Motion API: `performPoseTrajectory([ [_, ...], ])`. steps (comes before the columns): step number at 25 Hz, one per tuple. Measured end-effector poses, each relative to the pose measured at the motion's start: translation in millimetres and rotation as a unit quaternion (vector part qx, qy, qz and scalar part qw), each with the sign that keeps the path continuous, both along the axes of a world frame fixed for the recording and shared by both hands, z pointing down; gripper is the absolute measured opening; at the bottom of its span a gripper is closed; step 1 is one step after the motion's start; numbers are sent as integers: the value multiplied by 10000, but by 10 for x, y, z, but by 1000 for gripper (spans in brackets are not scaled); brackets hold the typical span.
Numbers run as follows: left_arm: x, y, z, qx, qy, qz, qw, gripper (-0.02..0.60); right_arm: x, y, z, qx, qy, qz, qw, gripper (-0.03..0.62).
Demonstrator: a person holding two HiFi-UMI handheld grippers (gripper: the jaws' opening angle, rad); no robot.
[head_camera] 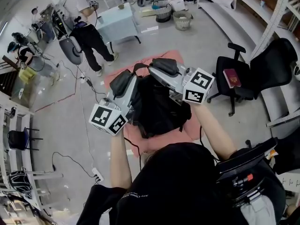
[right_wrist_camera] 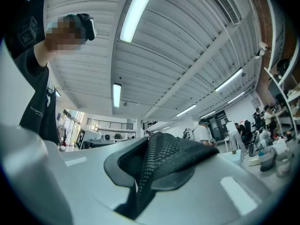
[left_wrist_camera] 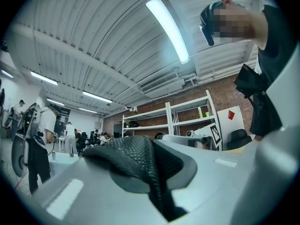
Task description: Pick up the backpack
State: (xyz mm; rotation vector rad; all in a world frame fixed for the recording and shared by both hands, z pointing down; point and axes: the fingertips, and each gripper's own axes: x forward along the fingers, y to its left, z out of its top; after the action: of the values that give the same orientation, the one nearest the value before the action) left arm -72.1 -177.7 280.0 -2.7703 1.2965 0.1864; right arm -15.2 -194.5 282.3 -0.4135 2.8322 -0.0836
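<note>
Jaws first: on my left gripper [left_wrist_camera: 151, 150] the two textured pads sit pressed together, and on my right gripper [right_wrist_camera: 149, 159] they meet the same way. Neither gripper view shows anything pinched between them. A thin strap could perhaps be hidden in the dark seam where the pads meet, but I cannot confirm it.

From the head view, the black backpack [head_camera: 157, 109] lies in the middle, over a pink mat [head_camera: 169, 56] on the floor. My left gripper [head_camera: 125, 78] is at its 10 o'clock edge and my right gripper [head_camera: 159, 65] at its 12 o'clock edge. Both flank the top of the bag, with the handle loop [head_camera: 138, 68] just between their tips. I judge they are set there because the top is where the bag offers something to lift by.

Both grippers tilt slightly upward, so their own cameras catch only ceiling lights, shelving and distant people, never the bag. My head and shoulders cut off the backpack's 6 o'clock end. I cannot tell whether the bag rests on the mat or hangs clear of it, nor what bears its weight. An office chair [head_camera: 224, 89] stands well apart at 3 o'clock.
</note>
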Motion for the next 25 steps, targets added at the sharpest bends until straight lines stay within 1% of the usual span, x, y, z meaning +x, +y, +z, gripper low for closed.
performPoseTrajectory([
  [2, 101, 5, 61, -7, -25, 26, 10000, 20, 93, 33, 50, 41, 25, -18, 10000, 52],
  [4, 129, 3, 92, -78, -78, 74, 9999, 20, 131, 55, 82, 25, 3, 29, 10000, 52],
  [9, 21, -60, 96, -139, -115, 183, 9997, 20, 35, -18, 90, -62, 58, 80, 9999, 52],
  [11, -18, -80, 100, -180, -76, 211, 9996, 18, 5, -47, 95, -81, 83, 87, 9999, 52],
  [15, -35, -75, 108, -239, 12, 201, 9995, 17, -18, -45, 109, -52, 153, 86, 9998, 52],
  [20, -30, -42, 117, -251, 16, 205, 9995, 17, -17, -50, 96, -14, 188, 114, 9998, 52],
  [25, -49, -68, 137, -344, 62, 205, 9992, 18, -52, -67, 136, -65, 176, 132, 9997, 51],
])
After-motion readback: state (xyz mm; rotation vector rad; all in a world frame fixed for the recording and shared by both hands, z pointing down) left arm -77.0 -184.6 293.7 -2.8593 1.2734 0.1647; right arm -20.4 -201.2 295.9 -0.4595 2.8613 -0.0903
